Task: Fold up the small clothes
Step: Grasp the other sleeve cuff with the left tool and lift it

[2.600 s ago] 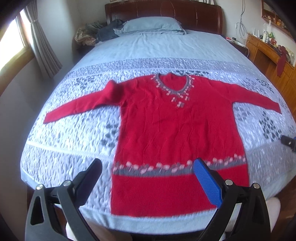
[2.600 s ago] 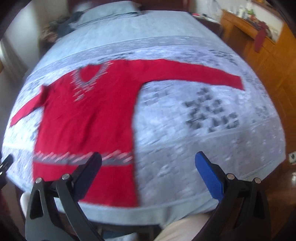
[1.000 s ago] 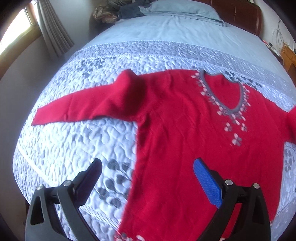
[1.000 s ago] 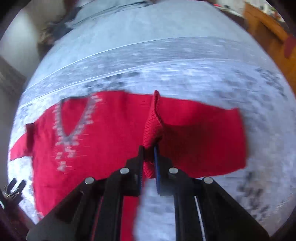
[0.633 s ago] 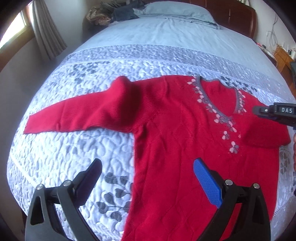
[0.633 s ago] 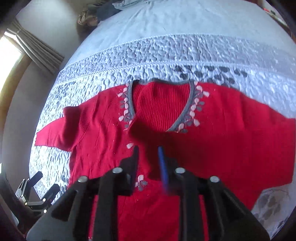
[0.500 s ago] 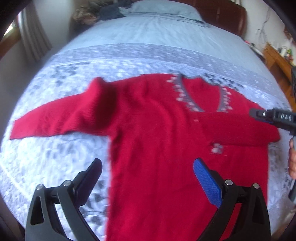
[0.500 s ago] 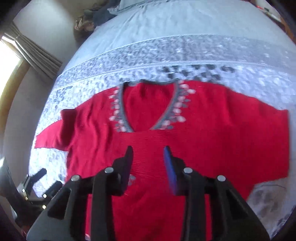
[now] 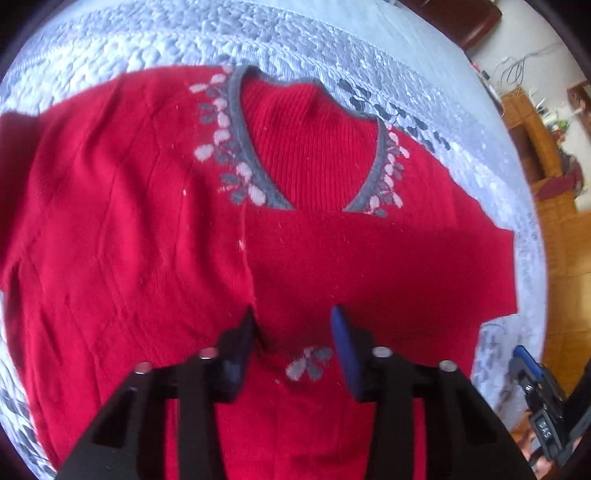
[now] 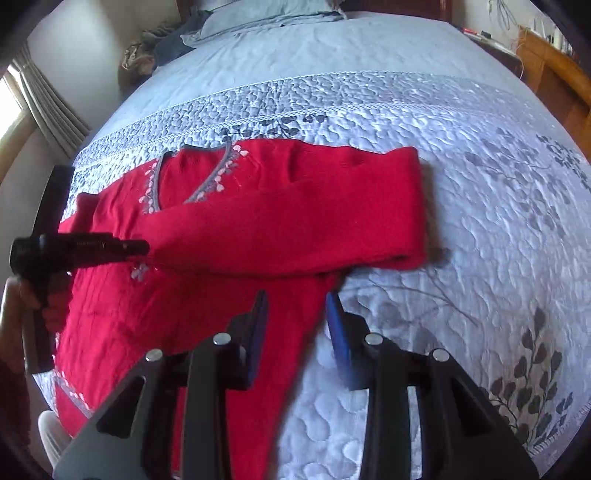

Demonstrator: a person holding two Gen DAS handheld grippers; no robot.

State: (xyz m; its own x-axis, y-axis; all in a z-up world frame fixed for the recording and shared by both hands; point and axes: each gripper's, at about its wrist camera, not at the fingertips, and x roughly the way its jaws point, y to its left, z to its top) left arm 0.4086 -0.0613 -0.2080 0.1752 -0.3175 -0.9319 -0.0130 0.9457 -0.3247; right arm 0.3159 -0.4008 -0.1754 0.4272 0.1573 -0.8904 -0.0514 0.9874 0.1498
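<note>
The red sweater (image 9: 122, 236) lies flat on the bed (image 10: 461, 155), one sleeve (image 10: 288, 229) folded across its chest. The left gripper (image 9: 291, 334), partly spread and holding nothing, hovers at that sleeve's cuff. The right gripper (image 10: 295, 314), also parted and empty, hangs over the sweater's side edge; the unfolded sleeve lies nearer the left.

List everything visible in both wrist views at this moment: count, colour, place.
sweater: one, red with grey V-neck trim, flat on the bed, one sleeve folded across the chest
quilted bedspread: one, pale blue-grey with leaf print, covering the bed
pillow: one, light blue, at the head of the bed
clothes pile: one, dark and beige, beside the pillow
curtain: one, beige, by the window
wooden furniture: brown, beside the bed
left gripper: open, over the sweater's chest
right gripper: open, above the sweater's side edge
</note>
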